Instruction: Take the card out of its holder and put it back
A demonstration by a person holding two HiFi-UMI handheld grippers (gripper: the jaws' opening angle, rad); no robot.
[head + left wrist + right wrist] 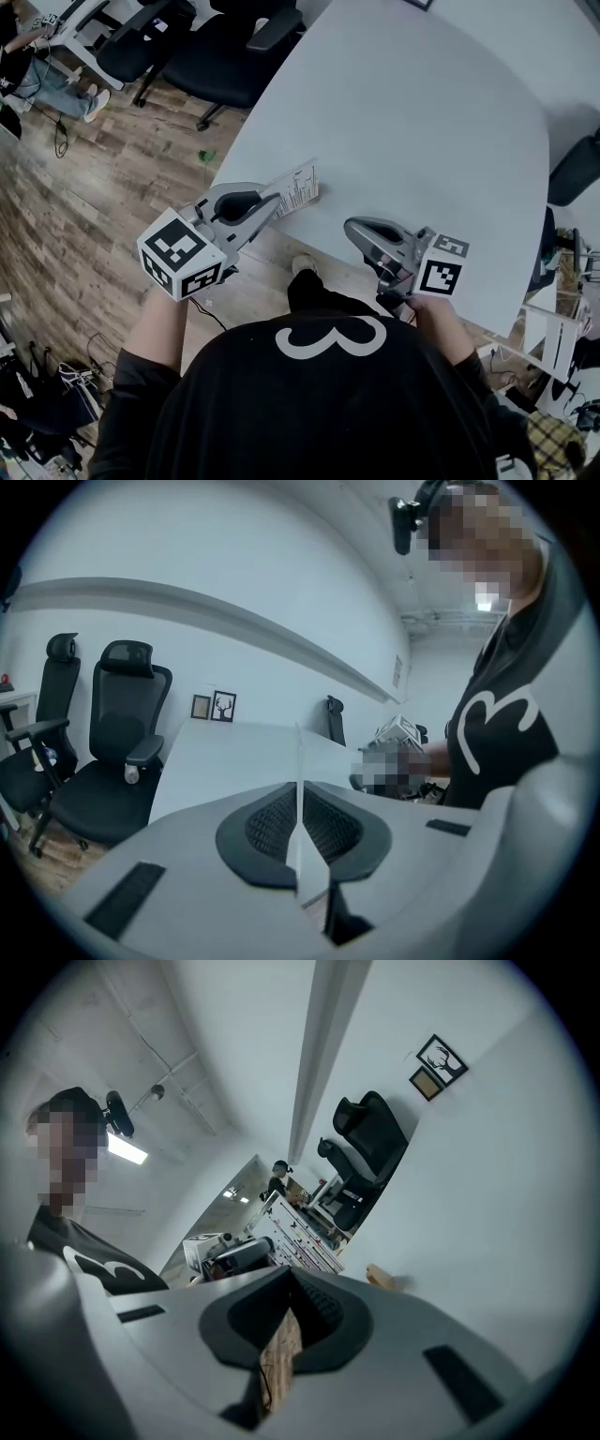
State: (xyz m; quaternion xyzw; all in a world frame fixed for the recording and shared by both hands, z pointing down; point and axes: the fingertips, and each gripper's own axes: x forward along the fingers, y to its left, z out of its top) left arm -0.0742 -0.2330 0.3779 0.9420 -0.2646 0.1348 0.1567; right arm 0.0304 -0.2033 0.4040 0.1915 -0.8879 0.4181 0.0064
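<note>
The white printed card (296,191) sticks out over the near edge of the white table (412,122), and my left gripper (273,203) is shut on it. The left gripper view shows that card (300,780) edge-on, pinched between the black pads. My right gripper (352,228) hovers over the table's near edge to the right of the card, shut and holding nothing. In the right gripper view a small wooden holder (380,1277) lies on the table beyond the jaws, with the card (302,1239) further left. I cannot make out the holder in the head view.
Black office chairs (211,42) stand at the table's far left on the wooden floor (84,216). Another chair (574,169) is at the right edge. Cables and bags lie on the floor at the lower left. Two framed pictures (214,706) lean on the wall.
</note>
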